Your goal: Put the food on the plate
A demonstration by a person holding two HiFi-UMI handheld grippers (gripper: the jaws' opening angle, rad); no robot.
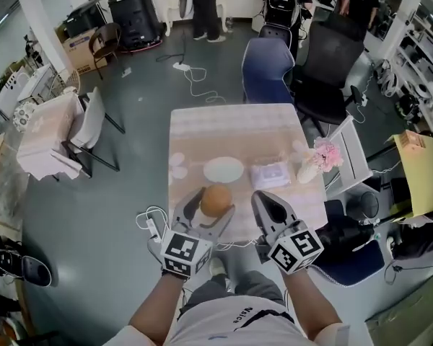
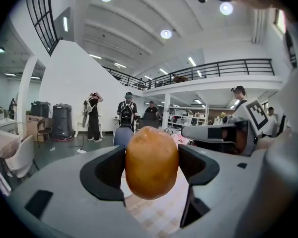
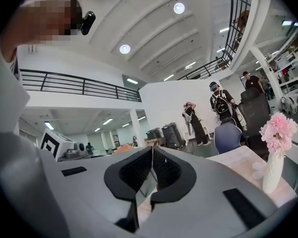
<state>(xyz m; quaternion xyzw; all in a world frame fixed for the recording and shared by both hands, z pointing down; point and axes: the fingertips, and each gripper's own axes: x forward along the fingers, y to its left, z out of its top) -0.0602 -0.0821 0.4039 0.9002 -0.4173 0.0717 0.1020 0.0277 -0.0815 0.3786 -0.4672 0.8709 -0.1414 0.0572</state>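
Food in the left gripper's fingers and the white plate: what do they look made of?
The food looks potato-like: smooth matte golden-brown skin with faint specks; real or replica, I cannot tell. The plate is plain white and smooth; ceramic or plastic, too small to settle.

A square table [image 1: 239,125] stands on the grey floor, covered by a pale cloth [image 1: 202,132] with a faint check pattern. Taking 12 o'clock as the far edge, 1 white plate [image 1: 224,169], empty, lies just beside the middle toward 9 o'clock. A clear packet [image 1: 269,174] sits just beside the plate on the 3 o'clock side. At the 3 o'clock edge 1 white vase [image 1: 309,171] stands upright with pink flowers. Small white round pieces [image 1: 177,166], too small to identify, lie at the 9 o'clock edge.
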